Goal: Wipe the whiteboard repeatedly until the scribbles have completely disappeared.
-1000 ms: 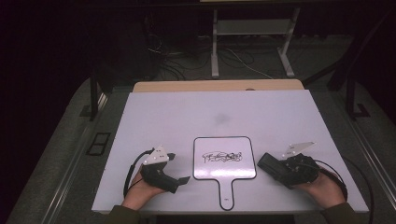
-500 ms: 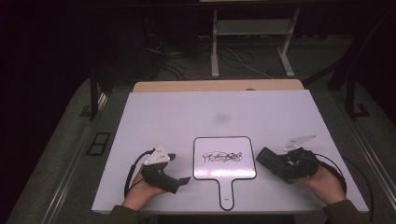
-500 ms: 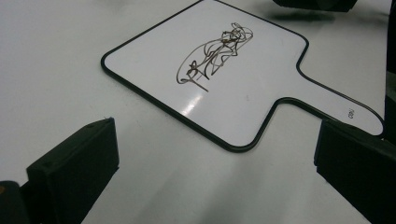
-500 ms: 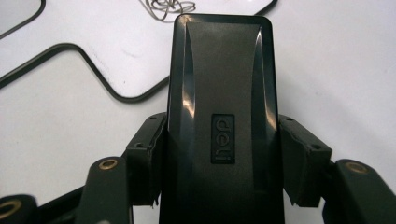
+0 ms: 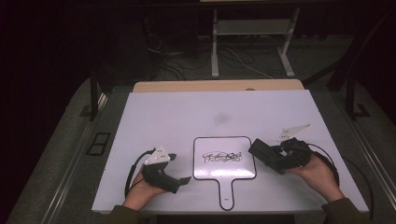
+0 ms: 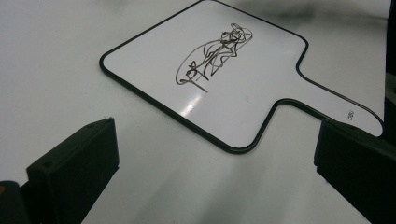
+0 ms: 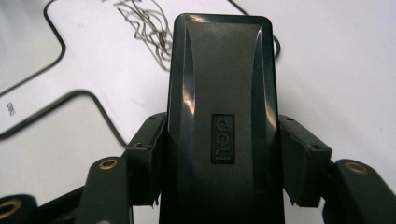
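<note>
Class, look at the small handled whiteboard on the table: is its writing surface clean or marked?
Marked. The whiteboard lies flat on the table with a dark scribble across its middle; the eraser held in the right gripper is beside it.

surface: white table (image 5: 187, 116) | on it: paddle-shaped whiteboard (image 5: 224, 173) lying flat near the front edge, black scribble (image 5: 222, 156) on its face | faint grey smudge (image 5: 220, 118) behind it, possibly a stain
</note>
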